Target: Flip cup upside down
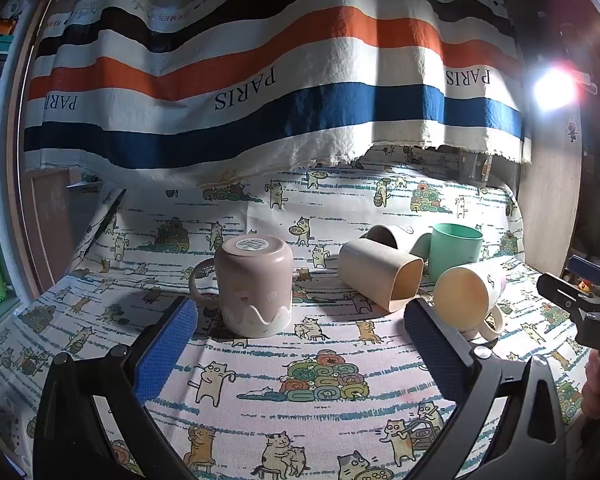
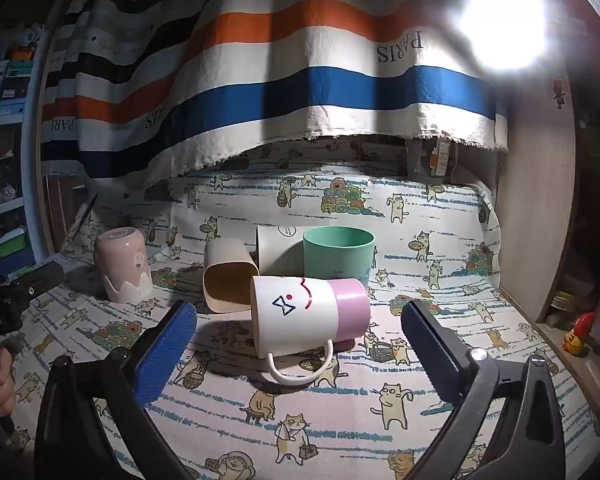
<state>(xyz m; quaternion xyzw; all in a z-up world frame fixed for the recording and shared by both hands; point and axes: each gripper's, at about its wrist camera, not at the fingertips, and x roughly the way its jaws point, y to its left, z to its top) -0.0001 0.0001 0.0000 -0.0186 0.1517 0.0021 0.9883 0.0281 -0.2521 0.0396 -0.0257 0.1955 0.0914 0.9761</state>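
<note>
A pink mug [image 1: 256,284] stands upside down on the cat-print cloth; it also shows in the right wrist view [image 2: 124,264]. My left gripper [image 1: 300,320] is open and empty, just in front of it. A white-and-pink mug [image 2: 308,312] lies on its side with its handle toward me; it also shows in the left wrist view [image 1: 468,296]. My right gripper [image 2: 300,320] is open and empty, its fingers on either side of that mug, a little short of it. A beige square cup [image 2: 228,280] lies on its side. A green cup [image 2: 338,254] stands upright.
A grey-white cup [image 2: 276,248] lies on its side behind the beige one. A striped cloth [image 1: 260,80] hangs at the back. A wooden panel [image 2: 536,220] stands at the right. A bright lamp [image 2: 504,26] glares at upper right. Small figurines [image 2: 578,334] sit at the right edge.
</note>
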